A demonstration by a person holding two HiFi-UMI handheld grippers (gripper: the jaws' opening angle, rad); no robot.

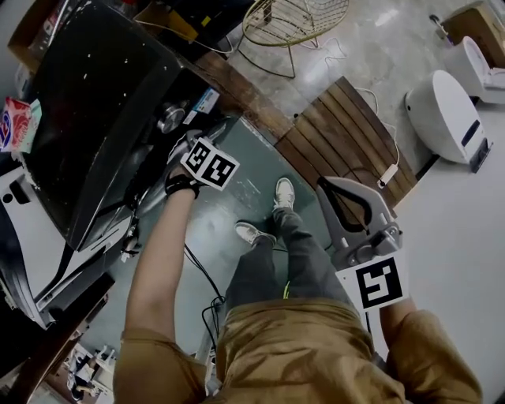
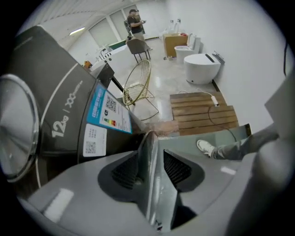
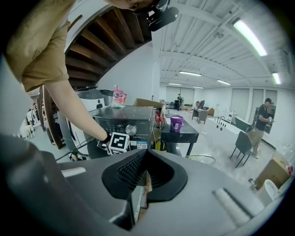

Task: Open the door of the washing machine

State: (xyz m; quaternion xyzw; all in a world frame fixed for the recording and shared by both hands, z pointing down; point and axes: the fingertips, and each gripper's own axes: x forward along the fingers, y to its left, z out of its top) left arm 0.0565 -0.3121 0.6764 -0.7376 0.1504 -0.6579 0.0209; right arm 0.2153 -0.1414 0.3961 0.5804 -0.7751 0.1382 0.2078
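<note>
The dark washing machine (image 1: 95, 102) stands at the left, its round dial (image 1: 170, 118) on the front panel. In the left gripper view its curved body (image 2: 46, 92) carries energy stickers, and the round glass door (image 2: 11, 133) shows at the far left edge. My left gripper (image 1: 189, 150) points steeply down at the machine's front; its jaws (image 2: 150, 138) look shut with nothing seen between them, and the door lies to their left. My right gripper (image 1: 335, 188) hangs apart at the right, jaws (image 3: 146, 156) together and empty, facing the machine (image 3: 122, 117) from a distance.
My legs and white shoes (image 1: 272, 225) stand on a green mat, with cables (image 1: 201, 272) beside them. A wooden pallet (image 1: 347, 130), a wire chair (image 1: 296, 20) and a white fixture (image 1: 446, 114) lie beyond. A red packet (image 1: 20, 122) rests on the machine; a table with a purple tub (image 3: 176, 123) stands beside it.
</note>
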